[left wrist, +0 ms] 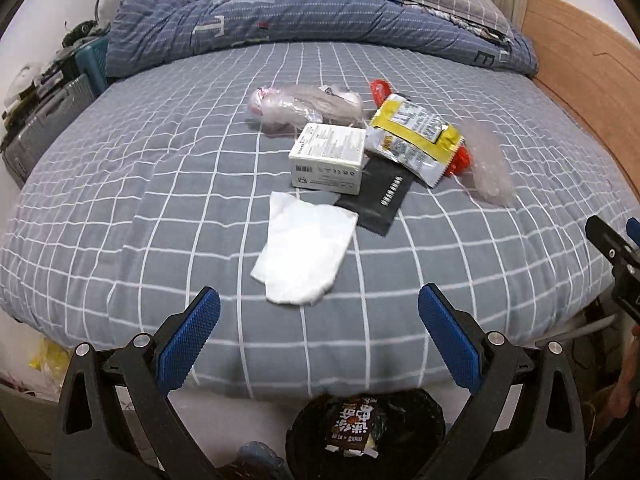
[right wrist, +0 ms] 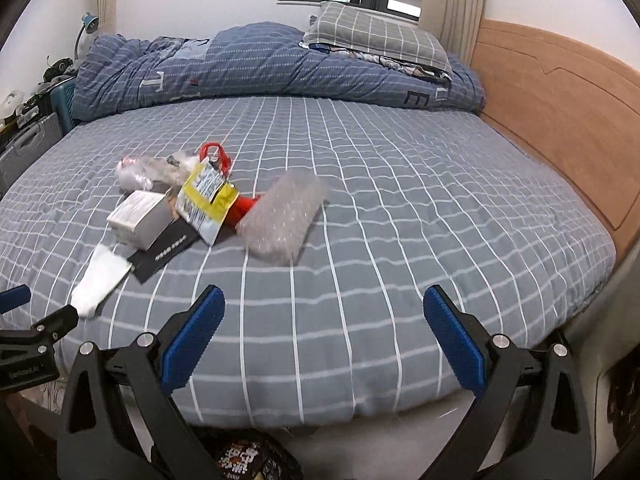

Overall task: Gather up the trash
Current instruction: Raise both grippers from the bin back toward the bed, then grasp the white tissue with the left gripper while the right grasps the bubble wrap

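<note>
Left gripper [left wrist: 319, 312] wide open, nothing held, hovering over near edge of bed [left wrist: 120, 184]. Right gripper [right wrist: 324, 312] same: spread wide, empty, above bed edge further toward headboard [right wrist: 560, 112].

Bin [left wrist: 416, 412] w/ black liner on floor below bed edge, between left gripper's arms. Inside: 1 dark snack wrapper [left wrist: 354, 424] w/ printed characters; rest of contents too dark to tell.

Trash on grey checked sheet, clustered mid-bed, well apart from both grippers:
- 1 white tissue [left wrist: 304, 248], nearest to left gripper, lying flat.
- 1 black card [left wrist: 380, 200], partly under box.
- 1 white box [left wrist: 330, 156], printed label up.
- 1 yellow/white snack packet [left wrist: 416, 136], leaning over box edge & black card.
- 1 red wrapper [left wrist: 380, 90], mostly under packet, ends showing both sides.
- 1 clear crumpled plastic bag [left wrist: 304, 106], behind box.
- 1 bubble-wrap piece [right wrist: 280, 210], blurred, just beside packet on headboard side.

Behind: 1 blue folded quilt [right wrist: 260, 68], 1 checked pillow [right wrist: 376, 36] on top of it. Dark cases [left wrist: 48, 116] & clutter beside bed, far left.
</note>
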`<state>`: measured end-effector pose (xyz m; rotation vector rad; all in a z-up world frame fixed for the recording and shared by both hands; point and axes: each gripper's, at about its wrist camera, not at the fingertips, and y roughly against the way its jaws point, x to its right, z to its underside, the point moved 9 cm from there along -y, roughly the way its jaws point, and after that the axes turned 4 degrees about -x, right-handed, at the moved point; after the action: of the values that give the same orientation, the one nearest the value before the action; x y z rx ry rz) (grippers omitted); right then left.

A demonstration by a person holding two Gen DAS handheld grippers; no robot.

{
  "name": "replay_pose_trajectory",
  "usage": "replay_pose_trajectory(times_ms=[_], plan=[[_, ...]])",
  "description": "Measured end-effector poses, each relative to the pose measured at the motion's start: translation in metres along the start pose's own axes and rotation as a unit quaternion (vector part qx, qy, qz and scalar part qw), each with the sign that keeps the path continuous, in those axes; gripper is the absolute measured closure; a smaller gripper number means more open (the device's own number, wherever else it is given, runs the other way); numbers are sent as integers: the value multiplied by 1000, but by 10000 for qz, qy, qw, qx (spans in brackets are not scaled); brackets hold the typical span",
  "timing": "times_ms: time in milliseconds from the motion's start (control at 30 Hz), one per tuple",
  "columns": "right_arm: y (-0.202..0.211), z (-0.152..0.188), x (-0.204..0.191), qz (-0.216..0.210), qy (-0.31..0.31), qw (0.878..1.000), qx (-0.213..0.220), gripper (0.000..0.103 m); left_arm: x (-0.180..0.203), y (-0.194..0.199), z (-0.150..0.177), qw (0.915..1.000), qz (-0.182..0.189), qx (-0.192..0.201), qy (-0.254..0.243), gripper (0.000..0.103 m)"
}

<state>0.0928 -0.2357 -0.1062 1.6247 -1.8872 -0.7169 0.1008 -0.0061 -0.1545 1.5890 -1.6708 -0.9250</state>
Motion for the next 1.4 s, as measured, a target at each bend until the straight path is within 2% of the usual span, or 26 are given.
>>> replay_pose_trajectory(times_ms=[500, 733, 900, 1100, 1200, 1300, 1367, 1400], plan=[[-88, -60, -16, -114, -70, 9996, -230, 7, -13, -55, -49, 9999, 8, -155, 25, 6], [-132, -68, -21, -173, -180, 9985, -492, 7, -10, -77, -41, 9990, 76, -417, -155, 7], [-148, -67, -24, -295, -253, 9972, -633, 7, -8, -85, -31, 9981, 47, -555, -276, 10], [-158, -61, -28, -336, -252, 9959, -803, 14, -7, -93, -23, 9971, 100, -663, -351, 19], [-159, -59, -31, -366, -178, 9956, -847, 24, -5, -92, -22, 9966, 213, -710, -357, 30], [-164, -54, -34, -399, -81, 9943, -989, 37, -1, -92, -17, 9956, 284, -784, -422, 44], [-167, -50, -36, -496, -91, 9924, -1122, 47, 1, -90, -16, 9951, 350, -809, -445, 56], [-168, -50, -36, -506, -80, 9921, -1142, 49, 2, -89, -15, 9948, 399, -835, -432, 58]])
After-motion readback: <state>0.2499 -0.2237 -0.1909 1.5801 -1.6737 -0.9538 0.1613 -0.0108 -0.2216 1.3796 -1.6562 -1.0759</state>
